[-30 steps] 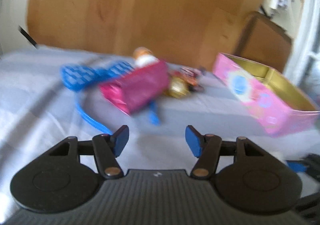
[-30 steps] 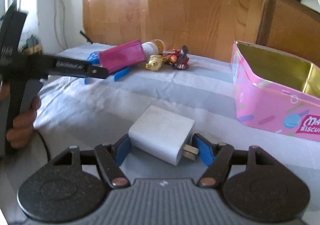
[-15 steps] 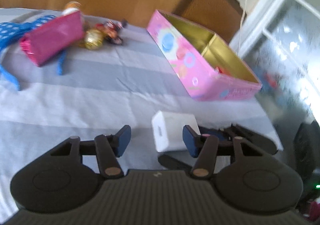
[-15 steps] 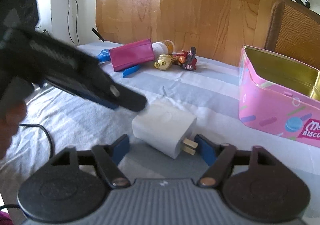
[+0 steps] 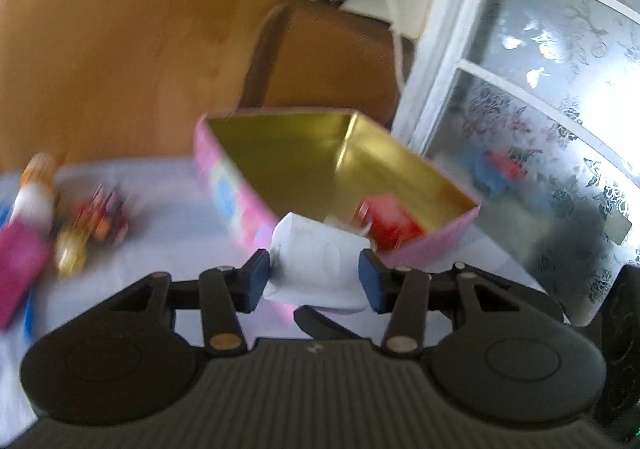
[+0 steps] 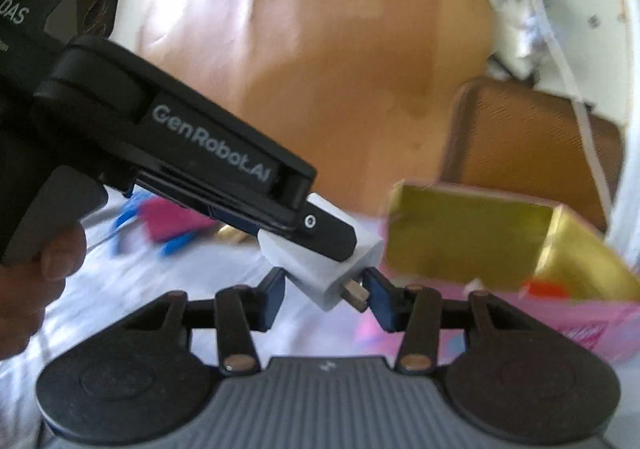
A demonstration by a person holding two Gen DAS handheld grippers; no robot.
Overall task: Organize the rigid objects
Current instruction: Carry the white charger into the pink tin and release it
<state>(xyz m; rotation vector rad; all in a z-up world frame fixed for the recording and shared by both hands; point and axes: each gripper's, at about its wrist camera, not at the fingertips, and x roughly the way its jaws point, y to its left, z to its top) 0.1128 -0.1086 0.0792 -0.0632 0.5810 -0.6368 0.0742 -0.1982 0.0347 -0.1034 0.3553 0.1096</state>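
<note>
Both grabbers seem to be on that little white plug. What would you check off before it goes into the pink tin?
1. Left gripper on the white charger: ok, both pads press its sides.
2. Right gripper on the charger: ok, one pad on the body, the other against the prongs.
3. Charger lifted off the cloth: cannot tell, the frames are blurred.
4. Pink tin open: ok, no lid, gold inside showing.
5. Room in the tin: cannot tell, a red thing lies at the near end; the far part looks free.
6. Other toys out of the path: ok, they lie well left of the tin.
</note>
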